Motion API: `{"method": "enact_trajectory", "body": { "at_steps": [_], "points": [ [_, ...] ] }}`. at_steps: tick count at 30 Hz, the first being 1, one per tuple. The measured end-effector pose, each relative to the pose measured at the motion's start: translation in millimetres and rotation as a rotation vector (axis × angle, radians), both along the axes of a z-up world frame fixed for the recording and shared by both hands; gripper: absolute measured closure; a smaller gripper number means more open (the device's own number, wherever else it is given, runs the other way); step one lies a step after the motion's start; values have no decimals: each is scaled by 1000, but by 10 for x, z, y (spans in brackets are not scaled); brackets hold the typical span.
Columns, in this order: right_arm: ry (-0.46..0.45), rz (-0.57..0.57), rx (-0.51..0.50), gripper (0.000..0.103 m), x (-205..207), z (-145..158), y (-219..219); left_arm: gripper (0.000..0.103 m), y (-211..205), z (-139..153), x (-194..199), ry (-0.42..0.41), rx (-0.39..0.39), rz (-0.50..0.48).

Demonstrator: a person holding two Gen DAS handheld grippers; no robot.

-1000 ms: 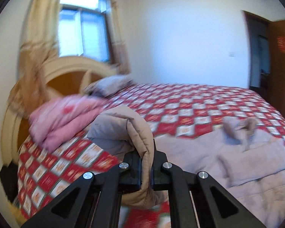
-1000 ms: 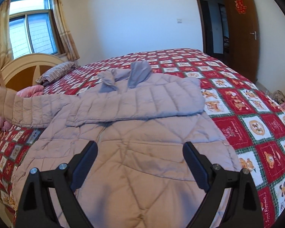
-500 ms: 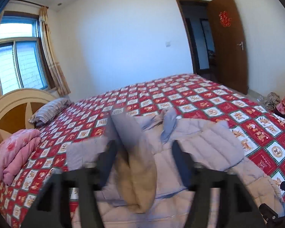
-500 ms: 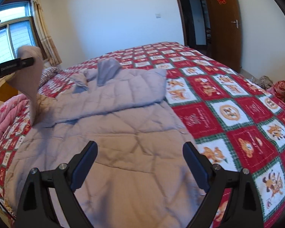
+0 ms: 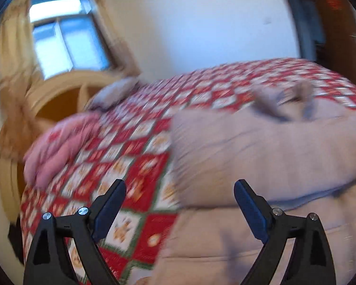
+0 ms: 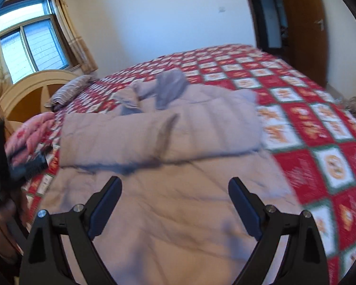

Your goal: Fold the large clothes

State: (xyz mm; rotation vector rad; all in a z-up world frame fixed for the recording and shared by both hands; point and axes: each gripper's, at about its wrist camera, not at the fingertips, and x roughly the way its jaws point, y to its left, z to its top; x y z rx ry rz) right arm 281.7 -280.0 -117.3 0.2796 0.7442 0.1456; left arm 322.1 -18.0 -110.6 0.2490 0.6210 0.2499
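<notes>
A large beige-lilac quilted jacket lies flat on the bed, hood at the far end. Both sleeves lie folded across its chest. It also shows in the left wrist view, blurred. My left gripper is open and empty, above the jacket's left edge. It also shows at the left edge of the right wrist view. My right gripper is open and empty above the jacket's lower body.
The bed has a red and white checked quilt. A pink folded blanket and a striped pillow lie by the curved headboard. A window is at the left, a wooden door at the right.
My left gripper held the left sleeve, carried it over the jacket's chest, opened and let it go. The sleeve now lies folded across. The right gripper stayed open and shifted a little.
</notes>
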Motion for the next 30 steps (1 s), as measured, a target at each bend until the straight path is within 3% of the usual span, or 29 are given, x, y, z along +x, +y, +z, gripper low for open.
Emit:
{"method": "enact_trajectory", "body": {
  "at_steps": [7,9,10,11,14,18,24,25,26,27,28,30],
  "points": [
    [128,0,12,20,848,-323,301,10,370,-462,69,113,-66,66],
    [171,9,35,44,951,-441,342,10,371,-496,71,125,-78,59],
    [155,32,17,69,935,-440,391,10,377,-502,57,125,-85,48],
    [123,50,-20,87,879,-410,444,10,367,-501,69,125,-86,42],
    [70,69,-54,91,702,-299,431,10,364,-462,62,124,-95,23],
    [36,4,-82,92,463,-179,150,10,352,-353,26,113,-96,-1],
    [107,-31,-119,90,327,-349,-142,10,309,-84,39,97,-136,-51],
    [107,-37,-147,81,303,-355,-157,10,285,2,84,90,-149,-61],
    [102,-55,-170,48,290,-330,-151,10,254,89,142,82,-159,-70],
    [89,-86,-189,32,273,-283,-168,10,221,180,213,73,-171,-79],
    [57,-129,-186,26,234,-196,-203,10,195,245,275,64,-186,-87],
    [-4,-194,-184,30,203,19,-226,10,127,383,499,42,-236,-105]
  ]
}}
